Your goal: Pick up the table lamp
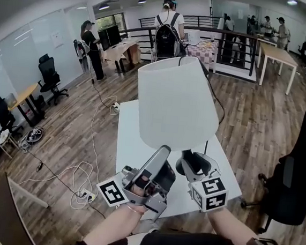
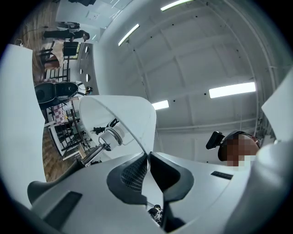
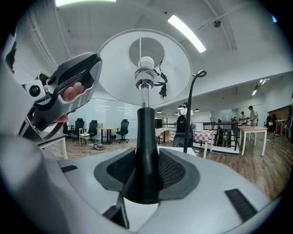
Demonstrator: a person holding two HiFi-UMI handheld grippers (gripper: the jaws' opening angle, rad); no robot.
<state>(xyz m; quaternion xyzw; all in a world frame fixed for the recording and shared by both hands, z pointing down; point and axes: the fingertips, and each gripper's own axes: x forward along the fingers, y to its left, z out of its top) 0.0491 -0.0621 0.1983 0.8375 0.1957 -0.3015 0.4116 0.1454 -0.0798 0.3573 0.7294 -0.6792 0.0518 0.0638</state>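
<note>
The table lamp has a white shade (image 1: 176, 102) that fills the middle of the head view and hides its stem and base. My left gripper (image 1: 162, 151) points up at the shade's lower edge. In the left gripper view the shade's thin rim (image 2: 137, 132) runs down into my left gripper (image 2: 149, 156), which is shut on it. In the right gripper view the lamp's black stem (image 3: 145, 137) stands upright in my right gripper (image 3: 145, 157), pads pressed on both sides. The bulb (image 3: 146, 64) and the shade (image 3: 178, 68) are above it, and the black cord (image 3: 190, 109) hangs at the right.
A white table (image 1: 127, 138) lies under the lamp. A black office chair (image 1: 298, 176) stands close on the right. Cables and a power strip (image 1: 84, 193) lie on the wooden floor at the left. A person with a backpack (image 1: 168, 32) stands beyond the table.
</note>
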